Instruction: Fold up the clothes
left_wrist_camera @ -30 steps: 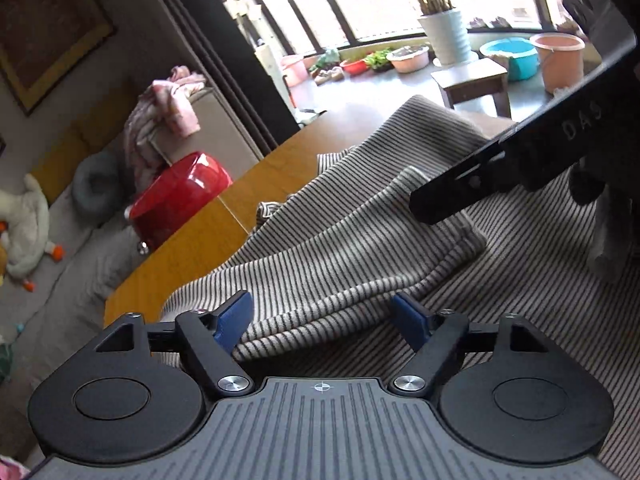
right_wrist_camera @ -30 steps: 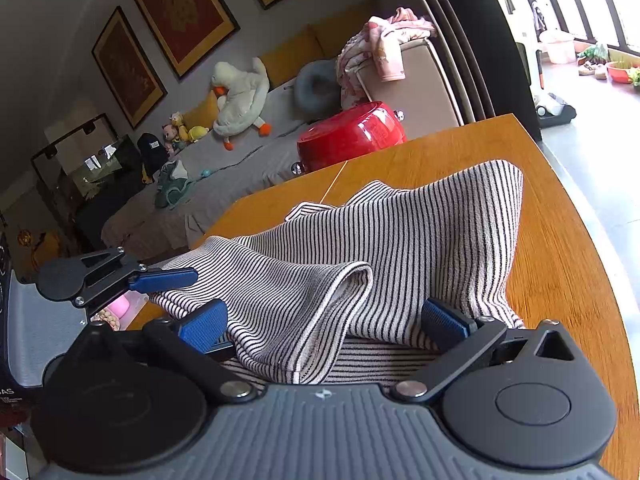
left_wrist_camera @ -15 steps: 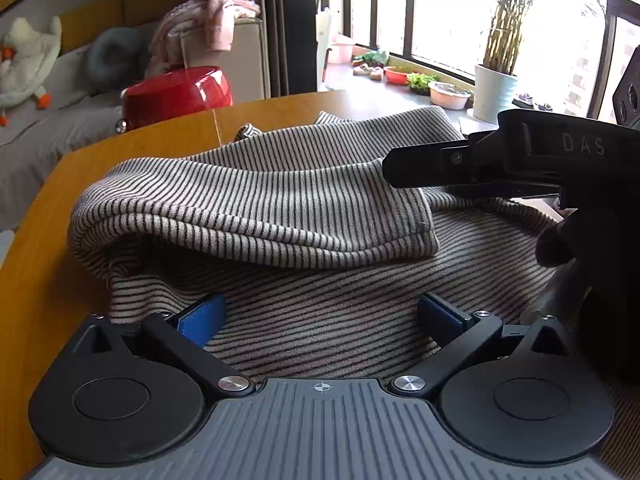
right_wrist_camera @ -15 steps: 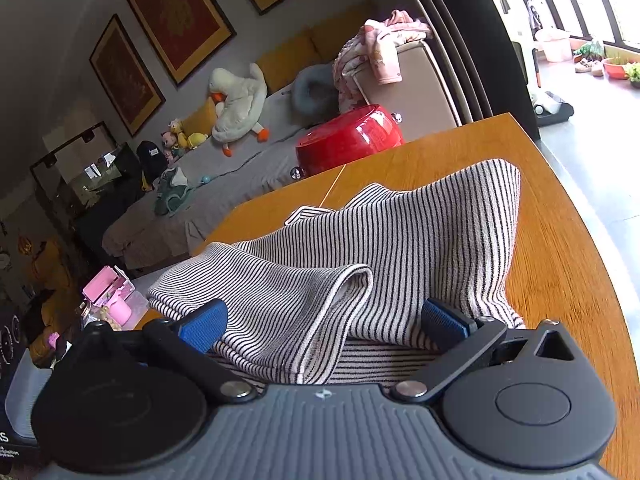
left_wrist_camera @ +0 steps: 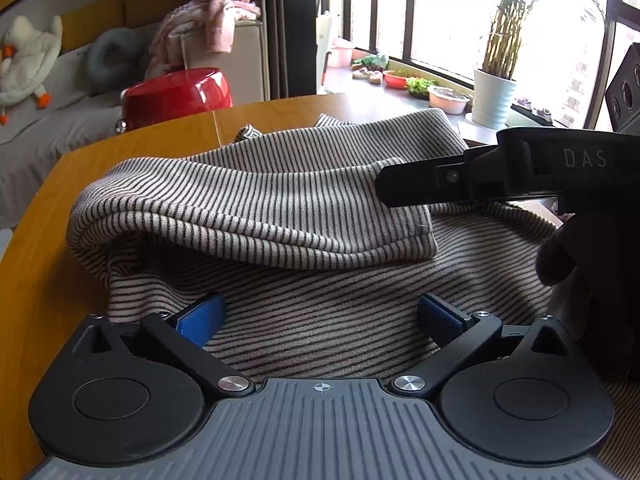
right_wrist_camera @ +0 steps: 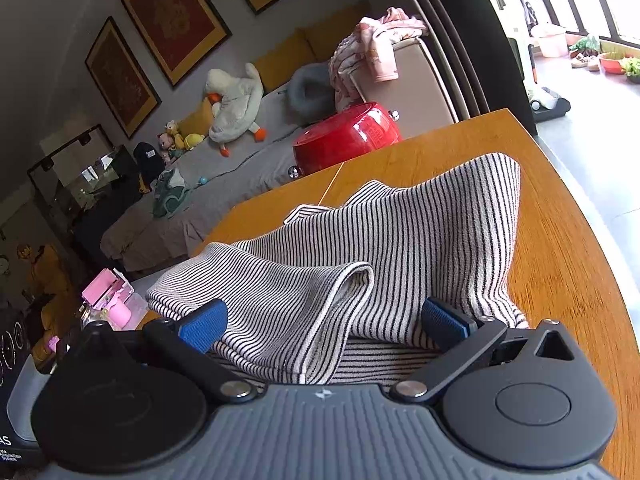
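A beige garment with thin black stripes (left_wrist_camera: 288, 200) lies bunched on the wooden table (left_wrist_camera: 40, 280), one thick fold laid across its lower layer. My left gripper (left_wrist_camera: 320, 318) hovers open just over the near, flat part of the cloth, blue pads wide apart. From the right, the black arm of my right gripper (left_wrist_camera: 460, 180) reaches over the fold's end, held by a dark-gloved hand (left_wrist_camera: 592, 264). In the right wrist view the same striped garment (right_wrist_camera: 400, 240) fills the centre, and my right gripper (right_wrist_camera: 324, 320) is open, a folded flap lying between its fingers, ungripped.
A red pot (left_wrist_camera: 176, 94) stands just past the table's far edge, with a sofa, plush duck (right_wrist_camera: 236, 100) and draped pink clothes (right_wrist_camera: 376, 44) behind. Potted plant (left_wrist_camera: 494, 96) and bowls sit by the window. The table edge (right_wrist_camera: 592, 248) curves along the right.
My left gripper swung round and levelled off, ending low over the cloth's near edge and facing the fold square on. The right gripper barely moved. The left gripper left the right wrist view.
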The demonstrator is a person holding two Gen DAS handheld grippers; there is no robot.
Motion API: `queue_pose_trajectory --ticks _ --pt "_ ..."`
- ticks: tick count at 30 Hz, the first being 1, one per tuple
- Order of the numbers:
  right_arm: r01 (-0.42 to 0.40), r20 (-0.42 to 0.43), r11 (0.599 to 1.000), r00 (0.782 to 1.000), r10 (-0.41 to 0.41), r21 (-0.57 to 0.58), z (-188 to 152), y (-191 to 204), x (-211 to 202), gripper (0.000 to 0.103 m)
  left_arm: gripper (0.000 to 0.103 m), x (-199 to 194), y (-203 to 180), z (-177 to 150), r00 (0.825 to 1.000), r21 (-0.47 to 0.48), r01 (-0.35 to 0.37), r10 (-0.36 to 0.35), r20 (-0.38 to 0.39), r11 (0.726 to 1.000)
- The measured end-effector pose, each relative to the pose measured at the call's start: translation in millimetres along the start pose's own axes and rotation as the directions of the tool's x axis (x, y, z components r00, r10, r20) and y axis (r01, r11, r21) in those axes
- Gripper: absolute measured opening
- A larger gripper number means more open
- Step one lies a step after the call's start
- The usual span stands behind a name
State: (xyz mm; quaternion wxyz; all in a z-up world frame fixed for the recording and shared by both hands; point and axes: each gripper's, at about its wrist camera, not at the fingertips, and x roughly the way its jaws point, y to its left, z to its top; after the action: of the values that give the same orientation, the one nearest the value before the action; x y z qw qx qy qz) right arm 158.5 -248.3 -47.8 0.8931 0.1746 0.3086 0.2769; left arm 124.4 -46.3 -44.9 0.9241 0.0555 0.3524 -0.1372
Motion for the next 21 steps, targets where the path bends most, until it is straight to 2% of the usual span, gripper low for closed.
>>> queue_pose_trajectory --ticks 5,7,12,14,16,19,21 --pt "-0.047 -0.031 0.999 0.998 0.046 -0.025 3 1 -1 0.103 0.103 -1 2 0 1.000 -0.007 0.009 -0.009 0.003 1.000" --pt "-0.011 -0.023 0.999 1.000 0.010 -0.041 6 4 -6 0.101 0.103 -1 2 0 1.000 -0.006 0.009 -0.009 0.003 1.000" --pt "0.098 0.005 0.990 0.995 -0.098 -0.102 14 18 -21 0.080 0.103 -1 3 -1 1.000 -0.006 0.013 -0.013 0.003 1.000" --pt "0.121 -0.001 0.986 0.992 -0.122 -0.115 21 27 -25 0.061 0.103 -2 4 -1 1.000 -0.013 0.021 -0.021 0.007 1.000" --pt "0.135 -0.025 0.985 0.990 -0.138 -0.106 26 32 -25 0.051 0.103 -3 5 -2 0.999 -0.021 0.031 -0.030 0.011 0.999" --pt "0.158 -0.053 0.984 0.985 -0.163 -0.084 31 34 -21 0.051 0.103 -5 8 -3 0.999 -0.034 0.048 -0.047 0.019 0.998" --pt "0.176 -0.067 0.982 0.981 -0.180 -0.066 31 33 -16 0.044 0.103 -6 11 -4 0.998 -0.047 0.061 -0.059 0.025 0.997"
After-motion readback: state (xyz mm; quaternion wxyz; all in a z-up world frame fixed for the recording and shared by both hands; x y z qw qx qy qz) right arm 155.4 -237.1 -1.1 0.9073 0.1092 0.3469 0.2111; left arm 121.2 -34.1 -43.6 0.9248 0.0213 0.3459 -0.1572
